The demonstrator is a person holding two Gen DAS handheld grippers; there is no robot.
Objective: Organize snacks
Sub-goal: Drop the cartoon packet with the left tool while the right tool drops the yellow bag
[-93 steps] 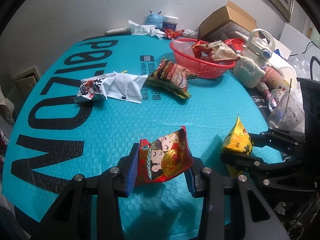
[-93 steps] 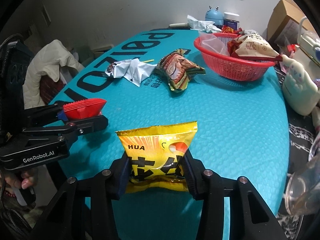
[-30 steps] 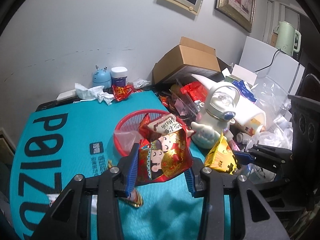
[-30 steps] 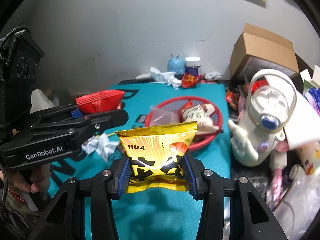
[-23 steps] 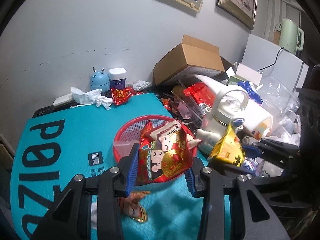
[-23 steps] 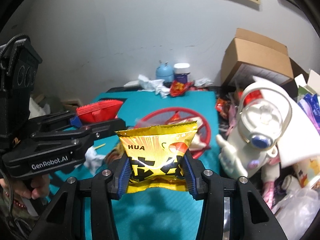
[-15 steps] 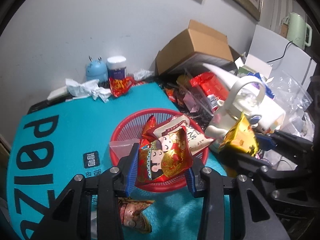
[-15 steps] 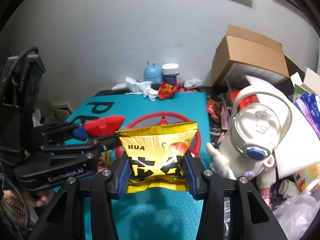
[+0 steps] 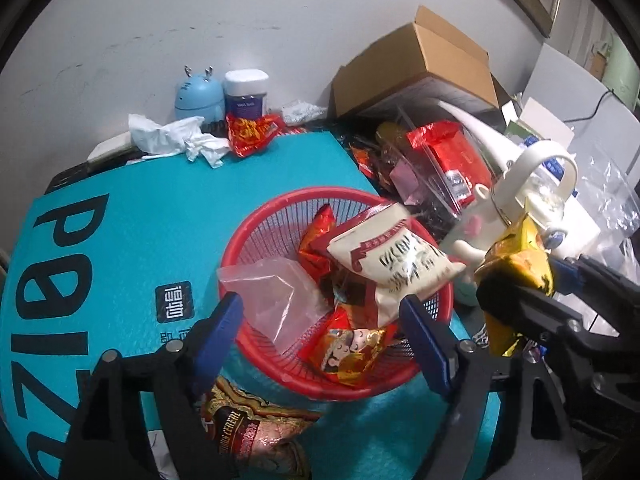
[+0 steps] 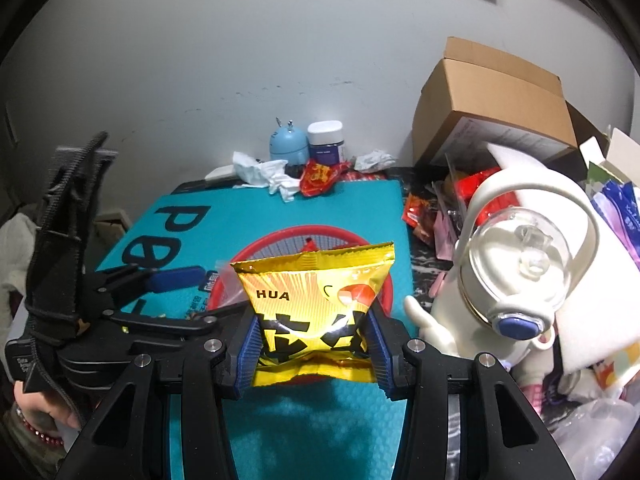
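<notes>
My left gripper (image 9: 320, 332) hangs over the red basket (image 9: 256, 228), jaws opening w/ nothing pinched between them. The red snack packet (image 9: 346, 354) lies inside the basket at its near rim, beside a white packet (image 9: 394, 260) and a clear bag (image 9: 276, 300). My right gripper (image 10: 313, 340) pinches the yellow packet (image 10: 314, 312) just right of the basket. Another packet (image 9: 248, 424) lies on the counter (image 9: 132, 208), near side.
</notes>
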